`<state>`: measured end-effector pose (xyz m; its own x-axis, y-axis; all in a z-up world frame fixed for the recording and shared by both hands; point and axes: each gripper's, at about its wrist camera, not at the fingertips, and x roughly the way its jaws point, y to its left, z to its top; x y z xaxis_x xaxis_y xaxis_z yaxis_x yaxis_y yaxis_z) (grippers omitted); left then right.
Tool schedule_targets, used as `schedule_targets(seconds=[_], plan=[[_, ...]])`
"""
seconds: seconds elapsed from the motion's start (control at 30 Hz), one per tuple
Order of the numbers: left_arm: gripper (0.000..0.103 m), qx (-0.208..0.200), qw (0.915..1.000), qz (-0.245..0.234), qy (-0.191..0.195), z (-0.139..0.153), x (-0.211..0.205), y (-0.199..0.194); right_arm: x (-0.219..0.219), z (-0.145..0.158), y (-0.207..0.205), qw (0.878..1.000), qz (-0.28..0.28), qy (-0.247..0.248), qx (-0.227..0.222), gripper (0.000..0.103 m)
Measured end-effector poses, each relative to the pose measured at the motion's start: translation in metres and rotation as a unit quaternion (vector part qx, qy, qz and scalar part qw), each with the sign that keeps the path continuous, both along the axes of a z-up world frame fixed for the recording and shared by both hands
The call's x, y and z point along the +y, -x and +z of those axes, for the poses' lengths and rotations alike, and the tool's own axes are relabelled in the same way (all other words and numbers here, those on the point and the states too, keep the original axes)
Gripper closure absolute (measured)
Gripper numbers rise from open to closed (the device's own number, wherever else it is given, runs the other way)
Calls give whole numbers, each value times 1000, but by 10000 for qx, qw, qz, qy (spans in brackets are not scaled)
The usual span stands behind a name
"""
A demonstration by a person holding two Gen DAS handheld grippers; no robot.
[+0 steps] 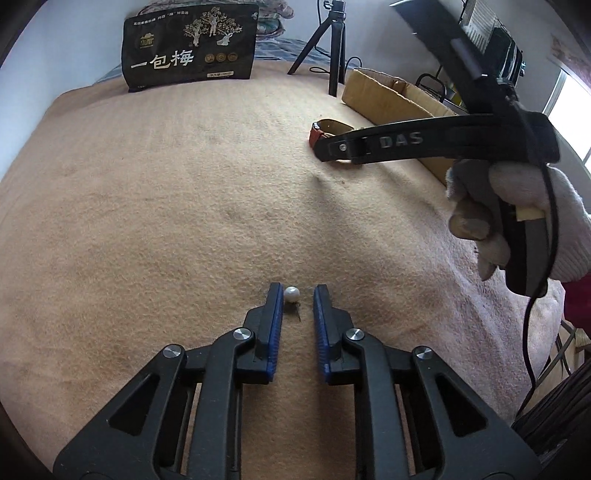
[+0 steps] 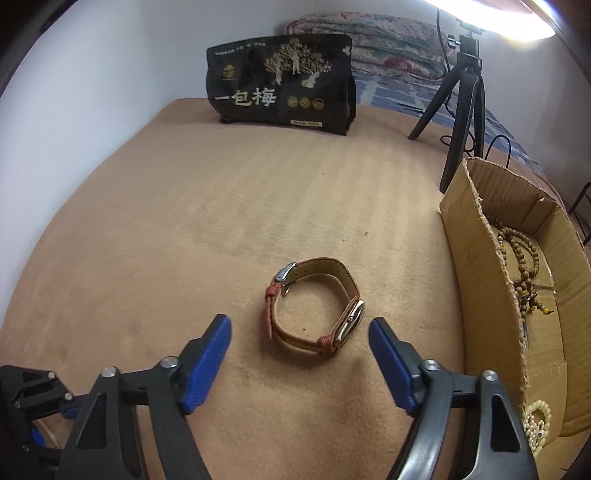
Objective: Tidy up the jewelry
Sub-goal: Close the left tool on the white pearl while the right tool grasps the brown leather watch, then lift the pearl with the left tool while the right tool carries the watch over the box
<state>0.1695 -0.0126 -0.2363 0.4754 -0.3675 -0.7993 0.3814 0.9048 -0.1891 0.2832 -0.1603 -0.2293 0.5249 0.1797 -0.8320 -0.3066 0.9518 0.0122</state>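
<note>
Black snack bag (image 2: 282, 86) and tripod (image 2: 463, 107) on tan blanket (image 2: 184, 221), folded quilt (image 2: 369, 33) behind.

The right gripper (image 2: 299, 328) is spread wide above the tan blanket (image 2: 147, 240), with the red-strapped watch (image 2: 314, 306) lying just ahead between its blue fingertips (image 2: 218, 332). To the claw's right stands a cardboard box (image 2: 476, 258) holding wooden beads (image 2: 524, 258) and a pearl bracelet (image 2: 537, 421).

Bed (image 2: 147, 229), tan blanket: watch (image 2: 314, 306), pearl earring (image 1: 291, 294), cardboard box (image 2: 476, 266), black snack bag (image 2: 280, 85), tripod (image 2: 463, 107).
</note>
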Motion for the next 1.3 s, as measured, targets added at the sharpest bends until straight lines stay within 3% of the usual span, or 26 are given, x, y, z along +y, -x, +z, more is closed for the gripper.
schedule_targets(seconds=[0.2,0.3,0.83,1.3], plan=[[95,-7,10000,-41,-40,-1,-1,-1,6,-8,-6,9997,-36,221,15,35],[96,-10,10000,-27,-43,-1,-1,-1,4,-8,-7,9995,-97,300,-26,45],[96,-7,9999,152,15,9,5,6,-5,12,15,9998,-12,-171,-105,47],[96,-321,9994,134,82,46,-8,16,-28,63,54,9976,145,-459,-492,47]])
